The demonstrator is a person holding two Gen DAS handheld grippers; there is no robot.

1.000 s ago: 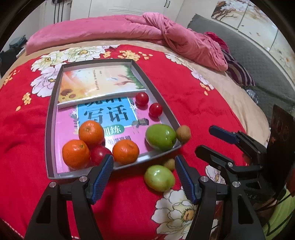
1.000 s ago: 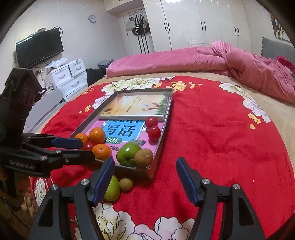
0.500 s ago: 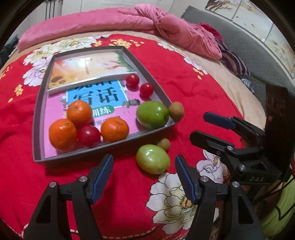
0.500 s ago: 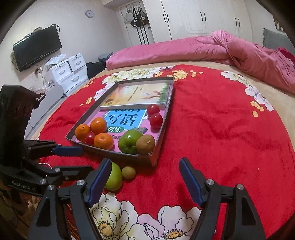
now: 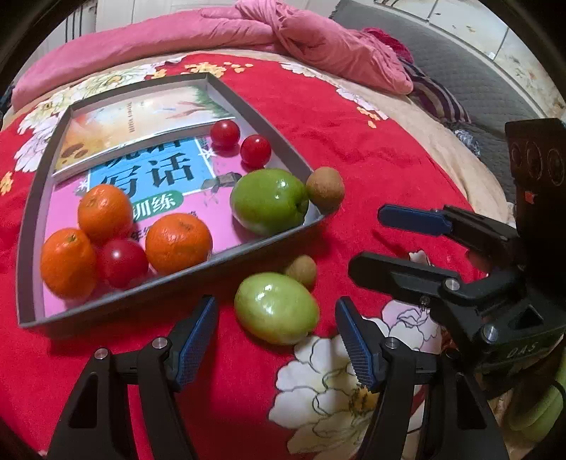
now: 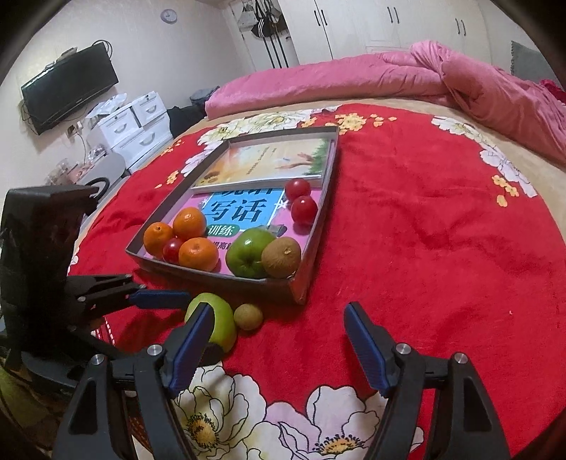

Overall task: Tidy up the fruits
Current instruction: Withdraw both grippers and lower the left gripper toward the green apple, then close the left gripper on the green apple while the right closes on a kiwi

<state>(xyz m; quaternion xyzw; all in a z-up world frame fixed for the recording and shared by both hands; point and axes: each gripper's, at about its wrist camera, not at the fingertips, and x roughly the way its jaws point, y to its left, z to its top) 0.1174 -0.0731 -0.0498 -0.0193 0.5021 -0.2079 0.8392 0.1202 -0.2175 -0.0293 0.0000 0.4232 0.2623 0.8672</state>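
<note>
A grey tray lies on the red flowered blanket and holds three oranges, red tomatoes, a green apple and a kiwi. A second green apple and a small kiwi lie on the blanket just outside the tray's near edge. My left gripper is open, with the loose apple just ahead between its fingers. My right gripper is open and empty, to the right of that fruit.
Two books line the tray bottom. A pink quilt lies bunched at the far side of the bed. A TV and white drawers stand by the wall at left.
My left gripper has moved forward and down toward the loose green apple, which now sits nearer its fingers. The right gripper has lowered slightly. Both stayed open.
</note>
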